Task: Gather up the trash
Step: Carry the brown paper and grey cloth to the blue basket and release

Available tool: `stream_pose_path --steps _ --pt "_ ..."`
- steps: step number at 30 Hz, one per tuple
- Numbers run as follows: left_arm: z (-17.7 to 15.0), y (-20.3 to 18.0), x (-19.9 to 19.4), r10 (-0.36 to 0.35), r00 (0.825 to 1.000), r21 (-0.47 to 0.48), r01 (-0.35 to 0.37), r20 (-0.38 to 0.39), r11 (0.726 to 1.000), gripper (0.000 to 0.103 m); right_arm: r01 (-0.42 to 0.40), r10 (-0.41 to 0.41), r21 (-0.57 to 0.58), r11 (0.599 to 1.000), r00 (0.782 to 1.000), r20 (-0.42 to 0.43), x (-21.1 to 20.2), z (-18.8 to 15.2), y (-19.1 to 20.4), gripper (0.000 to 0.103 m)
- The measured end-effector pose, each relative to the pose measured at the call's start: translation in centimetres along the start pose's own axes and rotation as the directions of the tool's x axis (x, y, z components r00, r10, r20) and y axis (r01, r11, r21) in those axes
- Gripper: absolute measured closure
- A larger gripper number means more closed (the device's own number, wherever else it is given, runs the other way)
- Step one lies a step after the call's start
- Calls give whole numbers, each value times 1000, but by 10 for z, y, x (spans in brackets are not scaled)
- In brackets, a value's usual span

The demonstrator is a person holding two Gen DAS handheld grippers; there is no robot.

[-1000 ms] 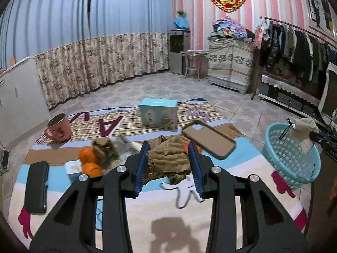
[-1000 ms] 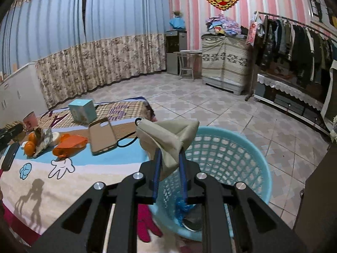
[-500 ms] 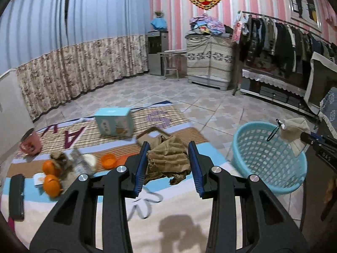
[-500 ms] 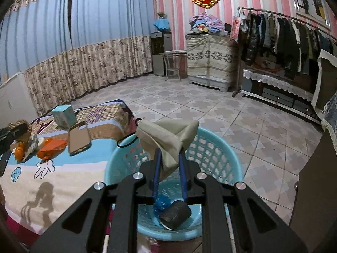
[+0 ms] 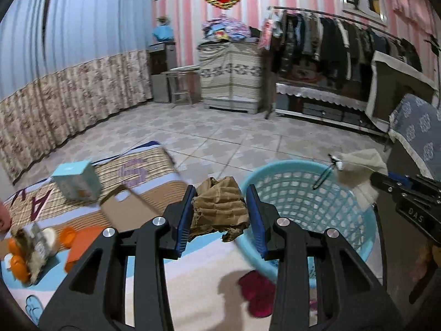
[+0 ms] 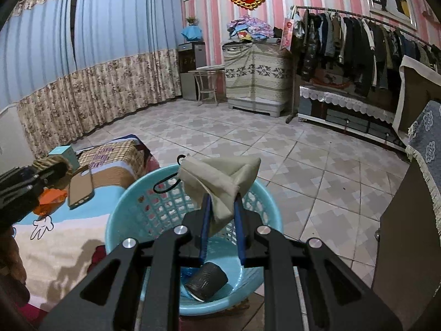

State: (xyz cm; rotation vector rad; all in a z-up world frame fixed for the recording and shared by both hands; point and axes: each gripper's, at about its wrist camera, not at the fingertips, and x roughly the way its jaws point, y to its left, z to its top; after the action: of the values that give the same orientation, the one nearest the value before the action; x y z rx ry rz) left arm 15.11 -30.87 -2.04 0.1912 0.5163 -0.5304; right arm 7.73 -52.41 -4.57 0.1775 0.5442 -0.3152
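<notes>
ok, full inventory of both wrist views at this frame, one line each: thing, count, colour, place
crumpled paper: 1, brown, clamped in left gripper
face mask: 1, beige with black ear loop, clamped in right gripper, above basket
basket: 1, light blue, on floor beside the mat
dark roll: 1, black, inside basket
blue wrapper: 1, blue, inside basket
phone case: 1, brown, on mat
box: 1, light blue, on mat
oranges: at least 2, orange, mat's left edge
orange wrapper: 1, orange, on mat
mat: 1, patterned, on floor
left gripper: black, blue pads
right gripper: black, blue pads
</notes>
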Motion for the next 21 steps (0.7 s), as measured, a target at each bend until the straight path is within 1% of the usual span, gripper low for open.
stream_pose_path --steps 7,10,15,16,17,19,21 --pt "3 -29 24 -59 998 5 59 -15 998 66 6 -6 8 1000 1000 -21 10 -1 -8 86" --pt "6 -35 33 -85 996 -1 85 -16 996 66 8 -8 25 1000 999 -31 14 -1 -12 86" --pt "12 -42 46 -107 994 -1 107 -28 994 63 8 -6 34 999 999 -34 16 -2 -15 86" --pt "14 -42 48 -103 994 -6 103 -31 995 58 7 -6 36 999 999 -34 17 -2 -16 86" --pt "15 -42 49 -103 994 -9 102 -32 995 50 7 -5 37 999 999 -34 18 -3 -17 86" --pt "16 -41 49 -93 995 -13 93 -27 996 43 7 -6 36 999 999 -36 19 -3 -17 86" --pt "15 -37 47 -81 996 -11 81 -24 997 39 8 -6 34 999 999 -38 19 -3 -17 86"
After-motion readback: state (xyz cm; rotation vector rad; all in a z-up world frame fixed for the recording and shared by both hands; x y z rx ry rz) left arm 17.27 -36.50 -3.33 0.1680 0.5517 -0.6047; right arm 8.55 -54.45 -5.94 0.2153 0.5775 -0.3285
